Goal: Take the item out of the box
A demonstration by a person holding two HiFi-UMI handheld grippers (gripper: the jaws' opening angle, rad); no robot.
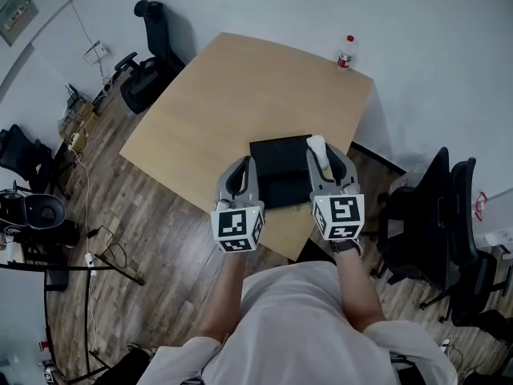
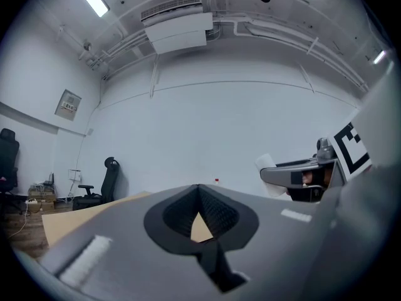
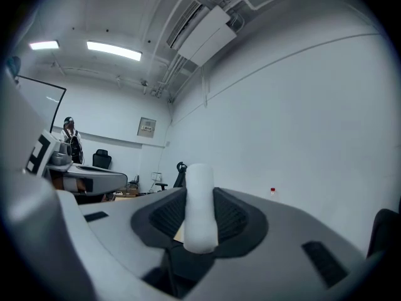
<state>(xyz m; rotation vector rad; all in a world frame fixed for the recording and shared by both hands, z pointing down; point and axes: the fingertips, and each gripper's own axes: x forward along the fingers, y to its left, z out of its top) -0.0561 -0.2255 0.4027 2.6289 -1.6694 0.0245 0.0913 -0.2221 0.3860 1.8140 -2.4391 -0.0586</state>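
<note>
A flat black box [image 1: 276, 167] lies near the front edge of the wooden table [image 1: 240, 95]. My right gripper [image 1: 329, 157] hovers over the box's right side, shut on a white, rounded, upright item [image 1: 317, 147]. In the right gripper view the white item [image 3: 200, 209] stands between the ribbed pads and rises above them. My left gripper [image 1: 240, 173] hangs over the box's left edge. Its jaws meet at the tips with nothing between them [image 2: 199, 209]. The box's inside is mostly hidden behind both grippers.
A small red-capped bottle [image 1: 345, 53] stands at the table's far corner. One black office chair [image 1: 148, 62] sits beyond the table's left corner, and more chairs [image 1: 437, 223] stand at the right. Cables and gear [image 1: 48, 215] lie on the wooden floor at left.
</note>
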